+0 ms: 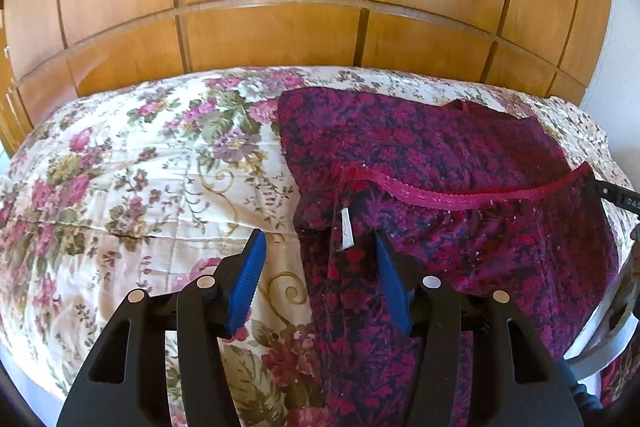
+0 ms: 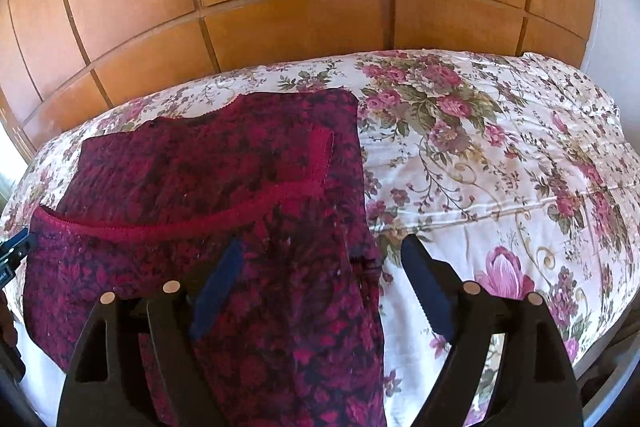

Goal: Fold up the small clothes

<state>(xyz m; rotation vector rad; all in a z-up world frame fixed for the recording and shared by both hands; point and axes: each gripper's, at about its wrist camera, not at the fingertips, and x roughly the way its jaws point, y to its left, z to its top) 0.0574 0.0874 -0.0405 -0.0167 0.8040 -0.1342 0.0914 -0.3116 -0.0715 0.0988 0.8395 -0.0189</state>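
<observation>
A wooden panelled wardrobe (image 1: pixel 280 27) is seen at twelve o'clock behind the floral bedspread (image 1: pixel 120 167). The magenta garment (image 1: pixel 440 163) is spread at three o'clock, bare quilt left at nine. The left gripper (image 1: pixel 318 271) and right gripper (image 2: pixel 320 275) are held open, straddling its edges.

Garment (image 1: pixel 440 163) lower end offscreen, perhaps folded

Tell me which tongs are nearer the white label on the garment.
Left. The left tongs are open with the white label just ahead between the tips. The right tongs straddle the maroon garment's other edge; no label shows there.
</observation>
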